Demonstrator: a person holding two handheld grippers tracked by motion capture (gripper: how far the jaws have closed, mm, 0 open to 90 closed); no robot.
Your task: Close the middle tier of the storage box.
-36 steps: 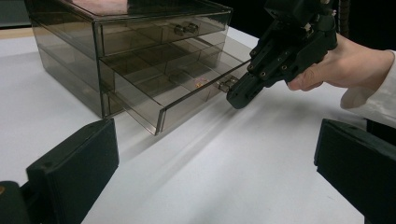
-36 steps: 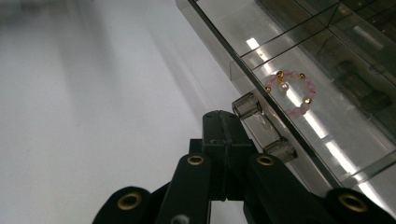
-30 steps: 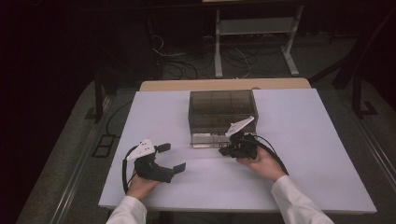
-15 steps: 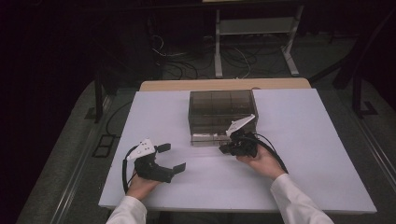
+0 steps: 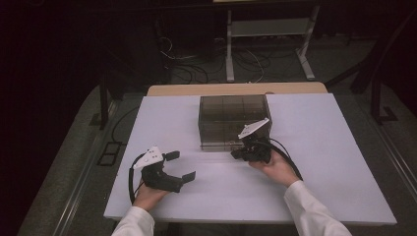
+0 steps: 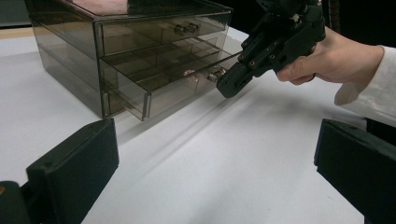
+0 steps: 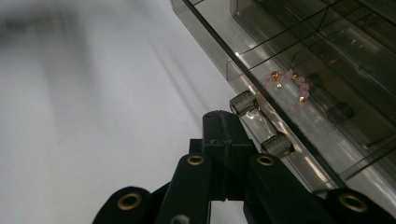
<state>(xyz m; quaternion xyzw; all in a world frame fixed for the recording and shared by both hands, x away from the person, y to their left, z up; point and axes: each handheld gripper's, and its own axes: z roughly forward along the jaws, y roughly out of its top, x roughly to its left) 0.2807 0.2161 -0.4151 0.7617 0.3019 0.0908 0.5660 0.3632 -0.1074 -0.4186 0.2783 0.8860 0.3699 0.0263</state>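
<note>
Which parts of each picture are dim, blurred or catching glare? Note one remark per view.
High view: the room around the white table is very dark. Left gripper view: the left gripper jaws are near and soft, and the drawer box casts a shadow on the table. Right gripper view: the far table is blurred, glare streaks the drawer front, and the pink bracelet inside stays clear.
</note>
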